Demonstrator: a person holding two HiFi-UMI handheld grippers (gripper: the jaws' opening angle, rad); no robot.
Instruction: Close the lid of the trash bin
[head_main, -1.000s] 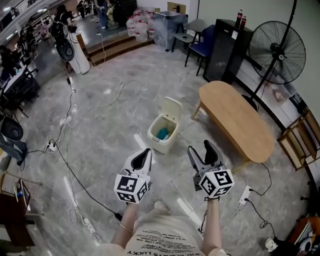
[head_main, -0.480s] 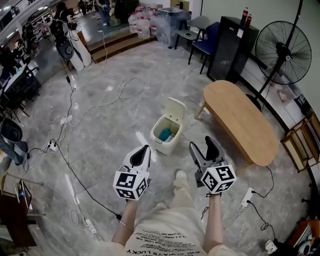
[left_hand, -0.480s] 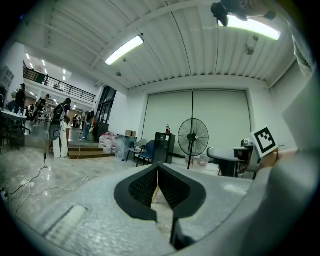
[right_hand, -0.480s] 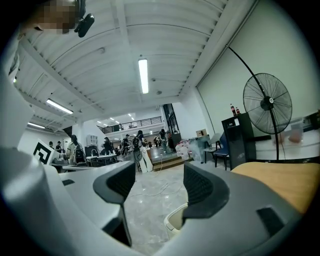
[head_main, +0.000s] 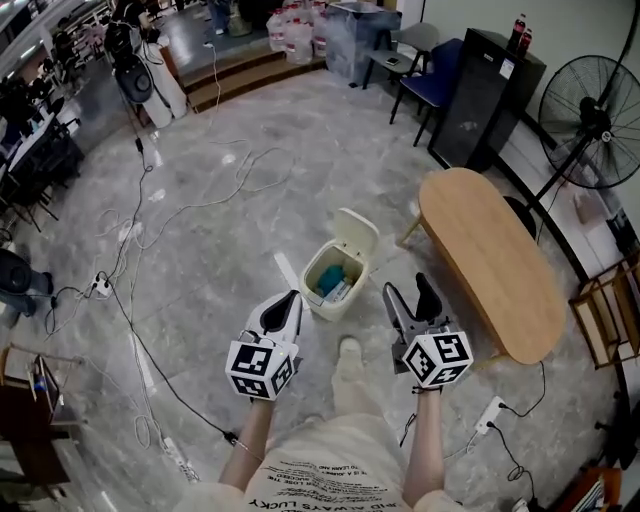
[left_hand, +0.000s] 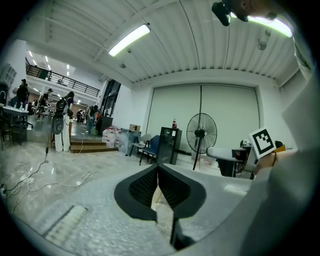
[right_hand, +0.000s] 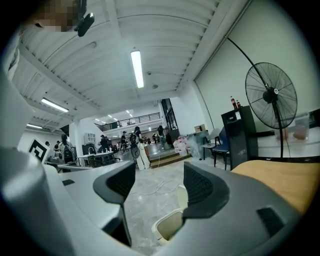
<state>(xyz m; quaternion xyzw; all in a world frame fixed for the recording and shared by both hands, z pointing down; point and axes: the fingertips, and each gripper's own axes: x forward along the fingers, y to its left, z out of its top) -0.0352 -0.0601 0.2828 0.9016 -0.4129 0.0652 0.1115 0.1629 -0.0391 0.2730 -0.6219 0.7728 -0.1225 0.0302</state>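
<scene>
Both short of trash bin (head_main: 324, 307): left gripper (head_main: 292, 300) fingers (left_hand: 142, 190) together, right gripper (head_main: 406, 287) fingers (right_hand: 201, 187) apart.

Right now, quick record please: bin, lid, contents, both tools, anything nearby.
trash bin: ahead of both tools, beside the wooden table, not touching it
lid: open, tipped back on the bin's far side
contents: a teal item plus something pale, unclear what
left tool: jaws together, empty, short of the bin
right tool: jaws apart, empty, bin visible through the gap, no contact
task status: lid not yet closed
</scene>
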